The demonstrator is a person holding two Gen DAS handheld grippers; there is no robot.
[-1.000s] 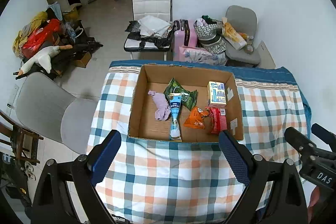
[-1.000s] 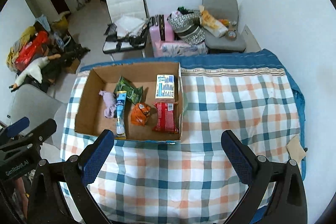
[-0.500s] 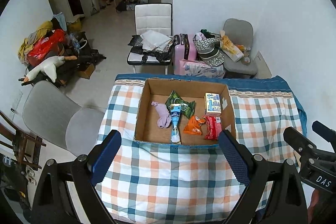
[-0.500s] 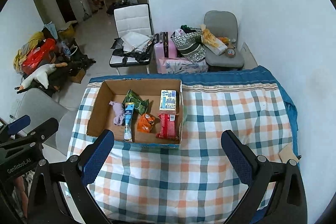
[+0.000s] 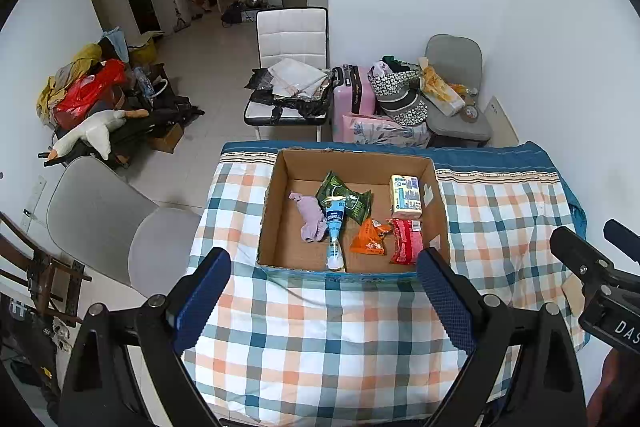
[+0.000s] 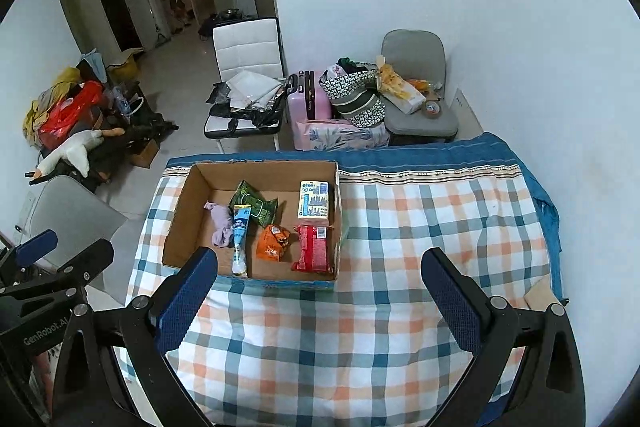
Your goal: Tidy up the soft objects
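An open cardboard box (image 5: 438, 205) (image 6: 180, 223) sits on the checked tablecloth (image 5: 320, 339) (image 6: 420, 227). Inside lie a lilac sock (image 5: 310, 219) (image 6: 221, 223), a blue-white tube (image 5: 334, 231) (image 6: 239, 239), a green packet (image 5: 348, 197) (image 6: 256, 205), an orange packet (image 5: 370, 239) (image 6: 272, 242), a red packet (image 5: 406, 241) (image 6: 313, 253) and a yellow-blue tissue pack (image 5: 405, 191) (image 6: 314, 199). My left gripper (image 5: 324, 287) hangs open, held back from the box's near wall. My right gripper (image 6: 316, 291) is open too, over bare cloth right of the box. Neither holds anything.
A grey chair (image 5: 112, 223) stands left of the table. Beyond the far edge are a white chair (image 5: 290, 75), a pink suitcase (image 5: 354, 95) and another grey chair (image 5: 456, 99) loaded with bags. A beige card (image 6: 540, 293) lies at the table's right edge.
Both grippers have pulled back and up from the table, so the box looks smaller and more of the room shows. Both stay open; the box contents have not moved.
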